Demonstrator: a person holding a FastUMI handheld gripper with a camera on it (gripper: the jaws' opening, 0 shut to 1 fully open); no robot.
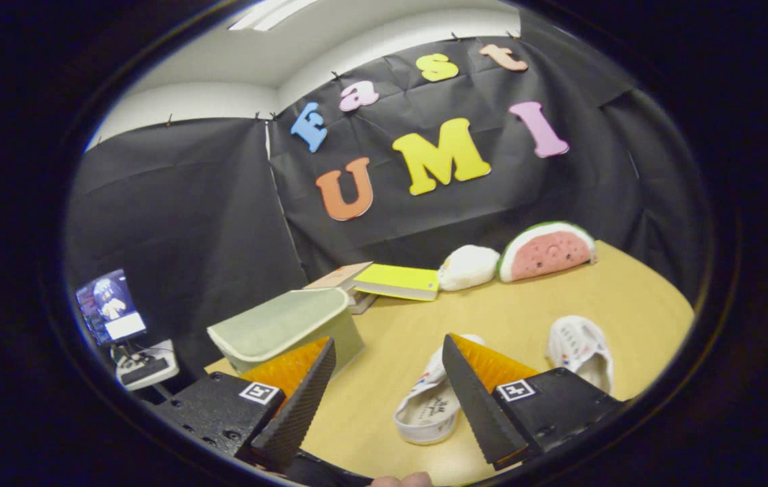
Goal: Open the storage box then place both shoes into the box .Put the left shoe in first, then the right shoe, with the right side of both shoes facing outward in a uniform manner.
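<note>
Gripper [384, 379] fingers spread above white shoe [428, 409], its print perhaps lettering, unreadable.

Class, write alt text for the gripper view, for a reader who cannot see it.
The open gripper hangs over a wooden table, its fingers holding nothing. Two white shoes lie just ahead, one between the fingers, the other beyond the right finger; the pale green box stands shut behind the left finger.

Tan wooden table [526, 311] carries everything. Pale green storage box [286, 328] at 10 o'clock, books [384, 281] at 11, white plush [468, 267] and watermelon plush [546, 250] at 1. Two white shoes [431, 406] [580, 348] lie well apart near the fingers, which stand wide apart, gripping nothing.
</note>
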